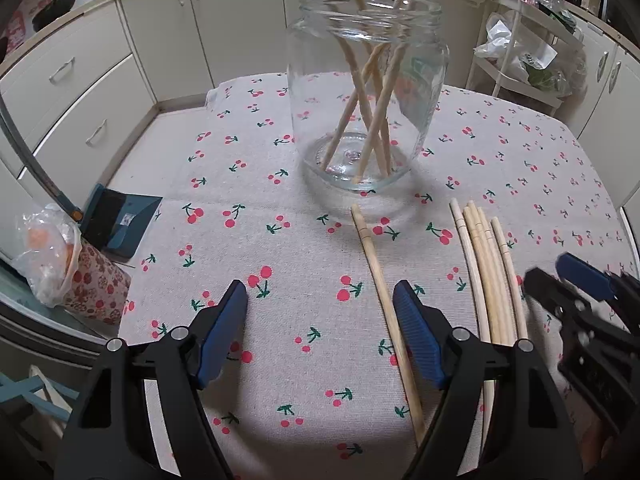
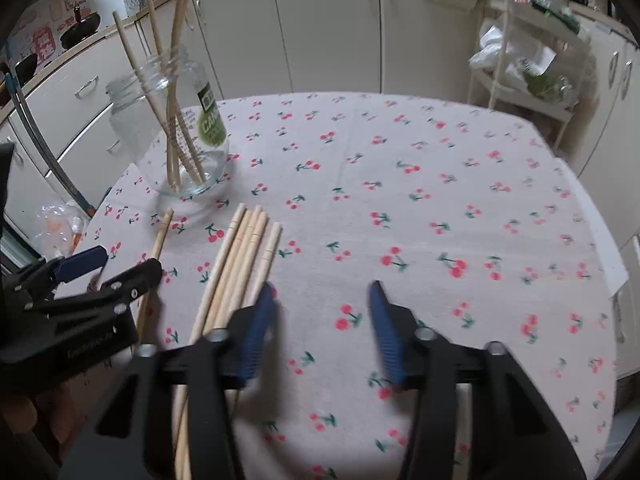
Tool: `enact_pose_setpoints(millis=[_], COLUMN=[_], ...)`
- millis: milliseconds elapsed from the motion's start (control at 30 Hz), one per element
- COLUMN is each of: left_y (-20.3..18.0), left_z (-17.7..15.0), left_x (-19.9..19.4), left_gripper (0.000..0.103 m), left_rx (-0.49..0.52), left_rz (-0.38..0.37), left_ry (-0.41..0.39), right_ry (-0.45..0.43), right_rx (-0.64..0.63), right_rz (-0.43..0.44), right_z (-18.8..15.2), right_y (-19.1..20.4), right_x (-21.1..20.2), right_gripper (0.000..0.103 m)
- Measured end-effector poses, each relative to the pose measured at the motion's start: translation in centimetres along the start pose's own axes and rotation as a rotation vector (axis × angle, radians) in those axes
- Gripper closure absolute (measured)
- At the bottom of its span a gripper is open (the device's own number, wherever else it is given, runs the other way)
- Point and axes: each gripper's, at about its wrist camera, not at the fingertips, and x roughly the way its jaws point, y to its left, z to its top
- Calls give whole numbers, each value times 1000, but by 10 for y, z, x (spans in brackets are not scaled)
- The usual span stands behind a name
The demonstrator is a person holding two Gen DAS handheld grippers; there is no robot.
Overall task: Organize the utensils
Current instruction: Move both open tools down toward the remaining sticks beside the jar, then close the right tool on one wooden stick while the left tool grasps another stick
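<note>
On tablecloth (image 1: pixel 280 264), L gripper (image 1: pixel 320 328) & R gripper (image 2: pixel 320 328) both wide, empty, w/ loose chopsticks (image 2: pixel 240 264) near jar (image 1: pixel 364 92).

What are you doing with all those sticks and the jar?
Someone is tidying wooden chopsticks into a glass jar on the cherry-print tablecloth. A few chopsticks already stand in the jar. One single chopstick and a bunch of chopsticks lie on the cloth in front of it. The left gripper and right gripper are both open and holding nothing, low over the cloth near the loose ones.
</note>
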Motion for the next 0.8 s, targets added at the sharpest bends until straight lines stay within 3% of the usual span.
enact_pose_setpoints(millis=[167, 300, 467, 667, 733, 767, 800], left_y=[5, 6, 5, -6, -11, -13, -15], left_z=[1, 3, 3, 12, 16, 17, 19], left_x=[0, 1, 2, 2, 3, 5, 6], left_gripper=[31, 31, 31, 31, 43, 52, 68], left_rx=[6, 9, 35, 78, 72, 71, 77], left_rz=[-13, -14, -23, -63, -80, -82, -77], left_ry=[3, 7, 14, 9, 18, 26, 17], right_ry=[-1, 13, 35, 53, 55, 58, 66], right_rx=[5, -65, -108, -146, -141, -130, -113], right_rz=[60, -2, -54, -41, -19, -6, 13], right_z=[4, 0, -2, 1, 2, 2, 3], right_y=[4, 14, 3, 3, 3, 1, -3], right_x=[-2, 4, -1, 1, 2, 3, 2], right_gripper=[57, 59, 86, 86, 86, 89, 95])
